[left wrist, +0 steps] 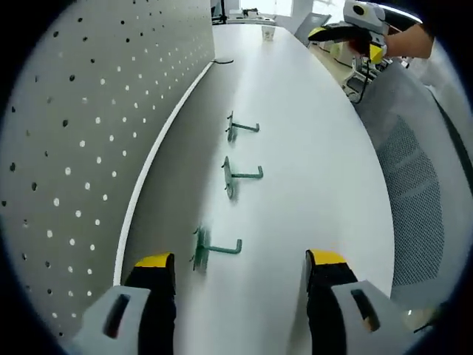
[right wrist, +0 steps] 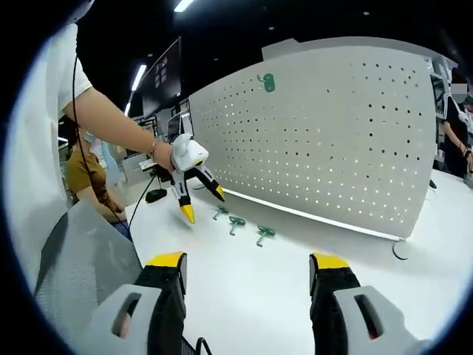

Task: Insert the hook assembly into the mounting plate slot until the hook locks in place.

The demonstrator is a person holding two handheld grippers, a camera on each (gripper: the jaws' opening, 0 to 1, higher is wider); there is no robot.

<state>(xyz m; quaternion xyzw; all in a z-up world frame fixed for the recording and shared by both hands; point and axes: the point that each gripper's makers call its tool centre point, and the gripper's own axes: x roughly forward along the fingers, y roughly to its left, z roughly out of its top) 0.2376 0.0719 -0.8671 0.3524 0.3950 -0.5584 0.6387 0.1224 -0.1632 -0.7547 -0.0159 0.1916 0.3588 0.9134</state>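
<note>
Three green hook assemblies lie in a row on the white table: the nearest, the middle and the farthest. The grey perforated mounting plate stands upright along the table's left edge. My left gripper is open just short of the nearest hook, holding nothing. In the right gripper view, the same hooks lie before the plate, where one more green hook hangs high up. My right gripper is open and empty. The left gripper hovers open near the hooks.
A grey mesh chair back stands at the table's right side. A paper cup and a black ring sit at the far end. The right gripper is held off the table's far right. People stand behind.
</note>
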